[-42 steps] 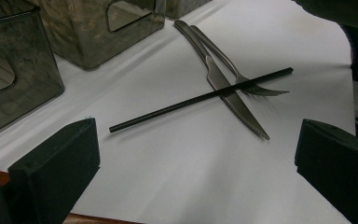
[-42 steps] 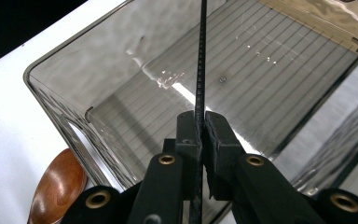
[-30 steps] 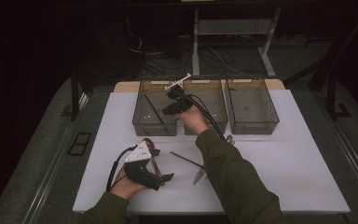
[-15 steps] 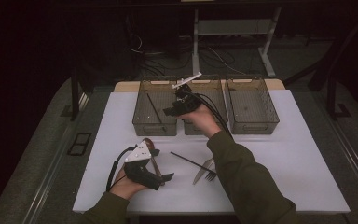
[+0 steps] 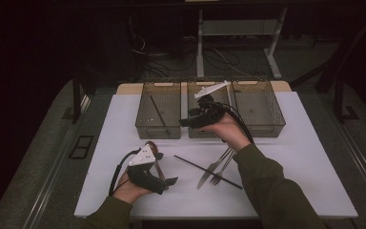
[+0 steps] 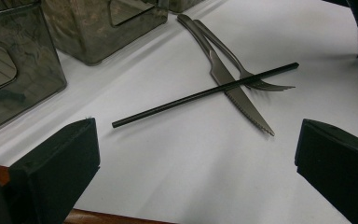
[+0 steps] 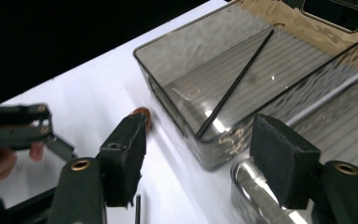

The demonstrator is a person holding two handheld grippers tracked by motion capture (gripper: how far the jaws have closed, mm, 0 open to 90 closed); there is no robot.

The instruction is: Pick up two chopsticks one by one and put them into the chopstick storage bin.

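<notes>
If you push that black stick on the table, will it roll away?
Probably not far: the black stick lies across the knife and fork, which should stop it rolling. It looks thin, straight and stiff, so likely light. Its slimness may make it slip between wide jaws.

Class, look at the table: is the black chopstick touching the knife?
Touching. In the left gripper view the black chopstick lies straight across the knife blade, resting on it with no gap between them.

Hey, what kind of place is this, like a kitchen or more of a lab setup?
Probably a lab or recording workspace, not a kitchen. A white table stands in a dark room with cables and a metal stand behind it. Three smoky plastic bins are lined up, and a knife, fork and black stick lie loose.
</notes>
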